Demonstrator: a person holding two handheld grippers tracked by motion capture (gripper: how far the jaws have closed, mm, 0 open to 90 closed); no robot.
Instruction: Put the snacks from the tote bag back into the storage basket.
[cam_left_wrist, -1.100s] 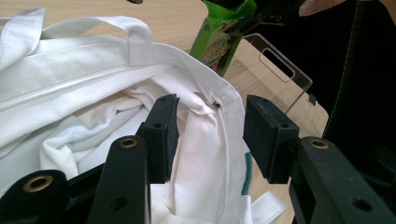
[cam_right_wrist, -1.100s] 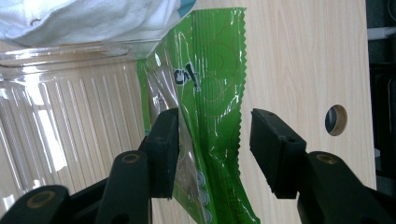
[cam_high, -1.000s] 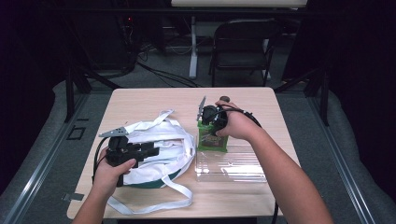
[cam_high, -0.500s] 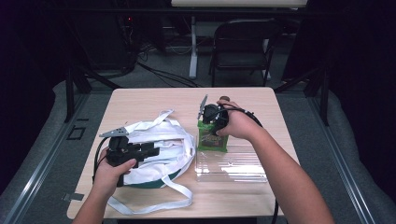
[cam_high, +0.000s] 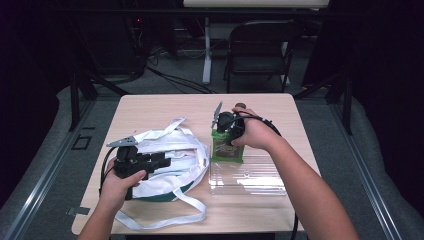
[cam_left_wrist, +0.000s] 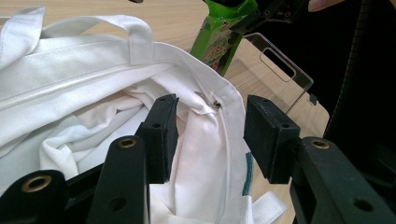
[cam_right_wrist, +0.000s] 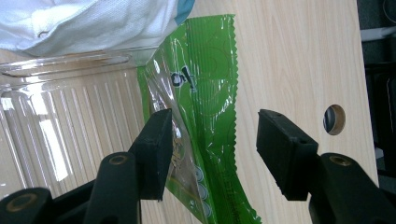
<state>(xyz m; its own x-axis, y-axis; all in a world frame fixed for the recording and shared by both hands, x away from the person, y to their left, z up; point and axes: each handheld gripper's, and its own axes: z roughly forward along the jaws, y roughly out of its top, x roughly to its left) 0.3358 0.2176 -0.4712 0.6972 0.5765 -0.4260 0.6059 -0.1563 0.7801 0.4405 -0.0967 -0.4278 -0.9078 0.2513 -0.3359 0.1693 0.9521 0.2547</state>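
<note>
- My right tongs (cam_right_wrist: 210, 154) have just been opening; the jaws now stand wide and the green snack packet (cam_right_wrist: 205, 93) lies loose between them, touching neither pad that I can see.
- The packet runs lengthwise away from the tongs, beside the clear plastic tray (cam_high: 250, 175) near the bench's (cam_high: 150, 107) middle.
- My left tongs (cam_left_wrist: 210, 135) stand half open astride the white cloth bag's (cam_left_wrist: 93, 93) rim, pads apart from it, toward the left edge.
- The right hand is nearer the packet.
</note>
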